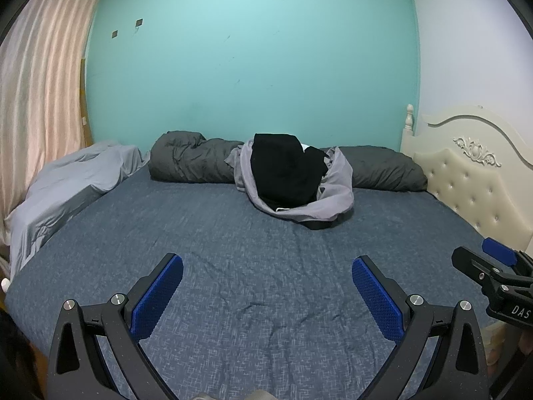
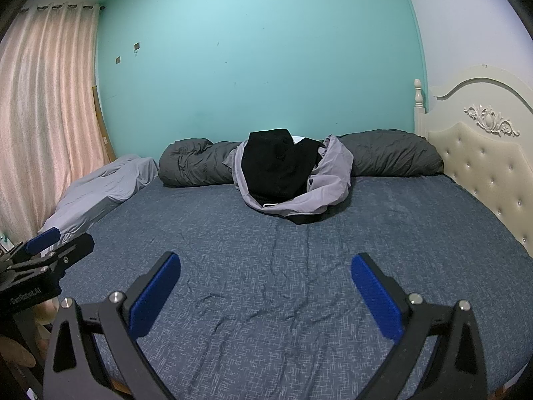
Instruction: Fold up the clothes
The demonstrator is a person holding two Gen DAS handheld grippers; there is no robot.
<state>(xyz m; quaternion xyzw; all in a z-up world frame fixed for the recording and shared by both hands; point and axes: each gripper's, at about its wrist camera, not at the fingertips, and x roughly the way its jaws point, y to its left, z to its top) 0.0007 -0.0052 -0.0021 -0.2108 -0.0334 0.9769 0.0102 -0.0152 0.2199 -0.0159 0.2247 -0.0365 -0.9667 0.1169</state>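
A heap of clothes lies at the far side of the bed: a black garment (image 1: 286, 170) (image 2: 278, 166) on top of a light grey garment (image 1: 336, 183) (image 2: 333, 173). My left gripper (image 1: 266, 286) is open above the near part of the blue bedsheet (image 1: 233, 250), well short of the heap, with nothing between its blue pads. My right gripper (image 2: 266, 286) is also open and empty, at about the same distance. Each gripper shows at the edge of the other's view: the right one (image 1: 486, 260) and the left one (image 2: 56, 243).
A dark grey rolled duvet (image 1: 190, 160) (image 2: 393, 153) runs along the teal wall behind the heap. A pale grey cover (image 1: 73, 183) (image 2: 103, 183) lies at the left edge. A cream padded headboard (image 1: 466, 180) (image 2: 483, 166) bounds the right side. A pink curtain (image 1: 40, 83) hangs left.
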